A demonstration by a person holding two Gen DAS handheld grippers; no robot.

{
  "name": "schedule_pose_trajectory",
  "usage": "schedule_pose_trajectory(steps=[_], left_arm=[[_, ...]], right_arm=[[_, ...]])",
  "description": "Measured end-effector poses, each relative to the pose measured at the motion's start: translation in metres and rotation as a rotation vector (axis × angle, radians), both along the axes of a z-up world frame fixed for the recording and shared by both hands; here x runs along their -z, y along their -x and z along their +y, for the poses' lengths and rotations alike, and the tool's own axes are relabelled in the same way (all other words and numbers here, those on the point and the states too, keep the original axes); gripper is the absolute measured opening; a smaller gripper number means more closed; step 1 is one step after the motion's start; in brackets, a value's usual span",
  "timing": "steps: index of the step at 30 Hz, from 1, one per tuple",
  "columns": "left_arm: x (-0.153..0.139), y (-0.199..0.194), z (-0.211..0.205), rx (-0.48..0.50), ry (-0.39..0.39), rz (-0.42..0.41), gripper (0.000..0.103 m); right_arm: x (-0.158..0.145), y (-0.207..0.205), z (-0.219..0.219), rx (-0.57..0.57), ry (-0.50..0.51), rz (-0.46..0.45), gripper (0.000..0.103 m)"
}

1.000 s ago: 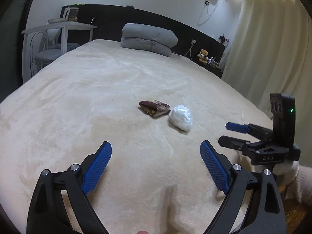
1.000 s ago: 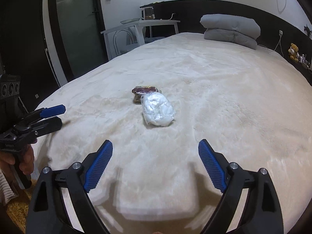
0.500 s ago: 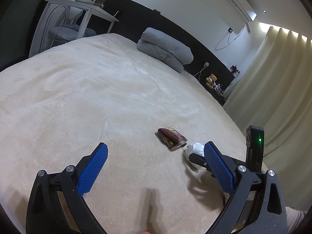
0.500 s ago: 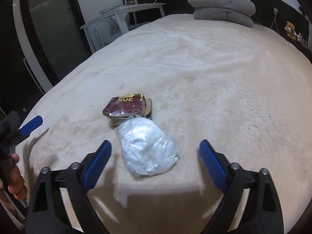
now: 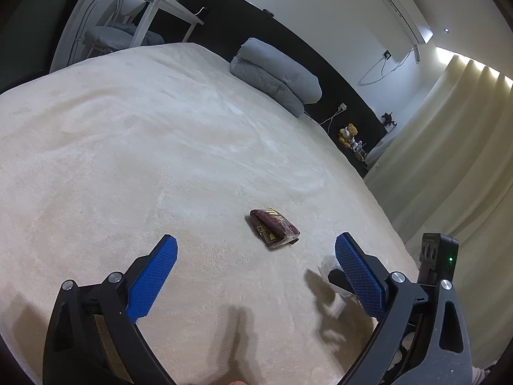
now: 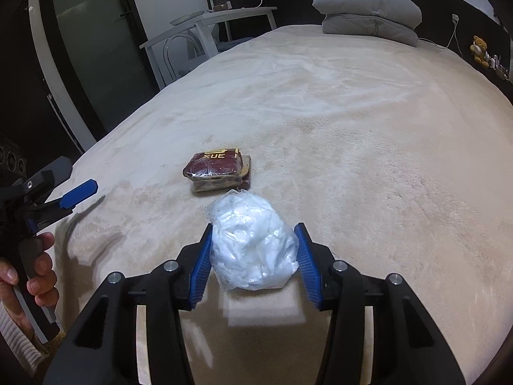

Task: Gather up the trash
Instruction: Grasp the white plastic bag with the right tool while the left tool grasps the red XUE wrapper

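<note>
Blue fingers [image 6: 205, 253] clamp plastic wad [image 6: 253, 243] | left gripper [image 5: 256, 266] spread (hovering)

Bedroom: bed [image 5: 128, 147], stacked pillows [image 5: 275, 75]

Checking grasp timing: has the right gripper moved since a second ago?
Yes. The right gripper went forward toward the maroon packet on the bed, and its jaws closed around the white plastic bag.

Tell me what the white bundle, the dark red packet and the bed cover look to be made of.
White bundle: thin clear plastic film, glossy and crinkled, around something white, probably tissue.
Dark red packet: seemingly printed cardboard in a shiny clear wrap, judging by glints and gold lettering.
Bed cover: plush cream fabric, matte, its nap showing brushed streaks.
</note>
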State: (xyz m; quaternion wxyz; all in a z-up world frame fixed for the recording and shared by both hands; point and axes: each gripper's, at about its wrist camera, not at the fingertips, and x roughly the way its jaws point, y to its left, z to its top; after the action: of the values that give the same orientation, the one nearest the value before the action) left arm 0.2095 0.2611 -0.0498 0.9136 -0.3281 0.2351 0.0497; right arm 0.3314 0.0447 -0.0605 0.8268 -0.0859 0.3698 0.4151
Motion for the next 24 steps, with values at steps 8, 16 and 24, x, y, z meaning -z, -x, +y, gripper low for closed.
schedule_pose_trajectory(steps=[8,16,24], left_arm=[[0.001,-0.041,-0.033,0.031,-0.061,0.05,0.096],[0.01,-0.092,-0.059,-0.055,-0.143,0.181,0.097],[0.023,-0.129,-0.07,-0.145,-0.273,0.322,0.096]], right_arm=[[-0.021,0.014,-0.049,0.06,-0.019,-0.035,0.049],[-0.031,0.028,-0.082,0.091,0.011,-0.076,0.049],[-0.031,0.03,-0.111,0.106,0.018,-0.064,0.05]])
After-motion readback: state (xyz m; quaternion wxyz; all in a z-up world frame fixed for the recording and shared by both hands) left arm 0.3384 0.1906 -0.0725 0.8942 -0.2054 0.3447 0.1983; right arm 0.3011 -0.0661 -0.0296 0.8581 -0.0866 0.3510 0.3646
